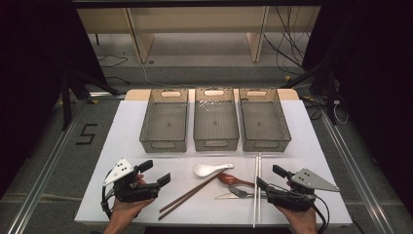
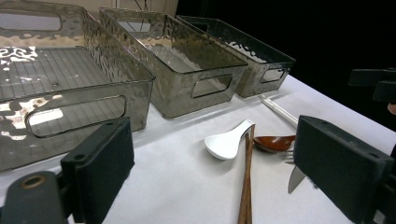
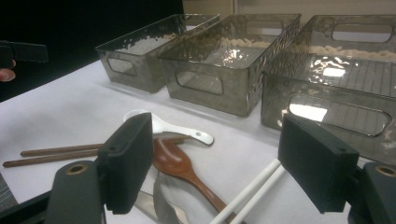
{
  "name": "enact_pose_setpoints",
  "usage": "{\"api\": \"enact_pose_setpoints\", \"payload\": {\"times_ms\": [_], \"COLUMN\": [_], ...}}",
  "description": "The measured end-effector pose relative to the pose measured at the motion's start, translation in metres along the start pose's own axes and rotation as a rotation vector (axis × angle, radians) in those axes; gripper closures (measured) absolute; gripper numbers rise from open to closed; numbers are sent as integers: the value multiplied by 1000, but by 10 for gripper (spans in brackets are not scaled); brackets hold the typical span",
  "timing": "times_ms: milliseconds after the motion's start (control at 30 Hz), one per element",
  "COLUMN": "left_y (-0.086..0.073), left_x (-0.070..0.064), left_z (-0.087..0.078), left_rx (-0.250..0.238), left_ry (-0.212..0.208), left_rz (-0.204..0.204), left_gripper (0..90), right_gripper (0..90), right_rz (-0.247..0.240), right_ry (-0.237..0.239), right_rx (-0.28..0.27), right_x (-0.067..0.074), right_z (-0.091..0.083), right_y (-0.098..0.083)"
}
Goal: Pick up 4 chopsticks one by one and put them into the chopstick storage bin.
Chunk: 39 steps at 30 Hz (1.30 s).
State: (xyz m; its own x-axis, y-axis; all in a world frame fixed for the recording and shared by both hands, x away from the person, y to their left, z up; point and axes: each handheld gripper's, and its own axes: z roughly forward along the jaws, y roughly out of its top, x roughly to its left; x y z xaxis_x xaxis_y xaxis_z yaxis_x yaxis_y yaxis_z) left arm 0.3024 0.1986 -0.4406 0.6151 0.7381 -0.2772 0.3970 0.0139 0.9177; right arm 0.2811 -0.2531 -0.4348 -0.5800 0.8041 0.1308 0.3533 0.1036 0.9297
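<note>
Cutlery lies at the front of the white table [image 1: 122,161]: a white spoon [image 1: 211,169], a brown wooden spoon [image 1: 233,180], brown chopsticks [image 1: 189,194], white chopsticks [image 1: 257,192], and a fork [image 1: 238,192] over a knife [image 1: 225,197]. My left gripper [image 1: 155,172] hovers left of the brown chopsticks, open and holding nothing. In the left gripper view the white spoon [image 2: 226,142] and brown chopsticks [image 2: 246,186] lie ahead of the left gripper [image 2: 219,172]. My right gripper [image 1: 270,177] stands open by the white chopsticks. The right gripper [image 3: 222,163] frames the brown spoon [image 3: 180,165] and white chopsticks [image 3: 247,193].
Three translucent grey bins stand side by side along the back of the table: the left bin [image 1: 164,139], the middle bin [image 1: 215,139] and the right bin [image 1: 265,139]. All three look empty. The table's front edge runs just under both hands.
</note>
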Motion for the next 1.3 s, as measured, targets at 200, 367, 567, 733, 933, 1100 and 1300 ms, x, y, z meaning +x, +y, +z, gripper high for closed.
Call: {"api": "enact_pose_setpoints", "payload": {"times_ms": [200, 367, 567, 733, 933, 1100, 1300], "left_y": [0, 0, 1, 3, 6, 9, 14], "left_x": [0, 0, 1, 0, -3, -6, -14], "left_z": [1, 2, 4, 9, 14, 20, 36], "left_rx": [7, 18, 46, 102, 163, 245, 407], "left_ry": [-4, -6, 1, -3, -1, 14, -14], "left_rz": [4, 5, 4, 12, 28, 54, 100], "left_gripper": [118, 117, 118, 118, 122, 128, 162], "right_gripper": [273, 274, 274, 274, 274, 274, 274], "right_rz": [1, 0, 5, 9, 14, 14, 19], "right_ry": [0, -3, -11, -14, -18, -19, -17], "right_rx": [2, 4, 13, 16, 24, 25, 25], "right_x": [0, 0, -1, -1, -2, -2, -3], "right_z": [0, 0, 1, 0, 0, 0, 0], "right_y": [0, 0, 0, 0, 0, 0, 0]}}
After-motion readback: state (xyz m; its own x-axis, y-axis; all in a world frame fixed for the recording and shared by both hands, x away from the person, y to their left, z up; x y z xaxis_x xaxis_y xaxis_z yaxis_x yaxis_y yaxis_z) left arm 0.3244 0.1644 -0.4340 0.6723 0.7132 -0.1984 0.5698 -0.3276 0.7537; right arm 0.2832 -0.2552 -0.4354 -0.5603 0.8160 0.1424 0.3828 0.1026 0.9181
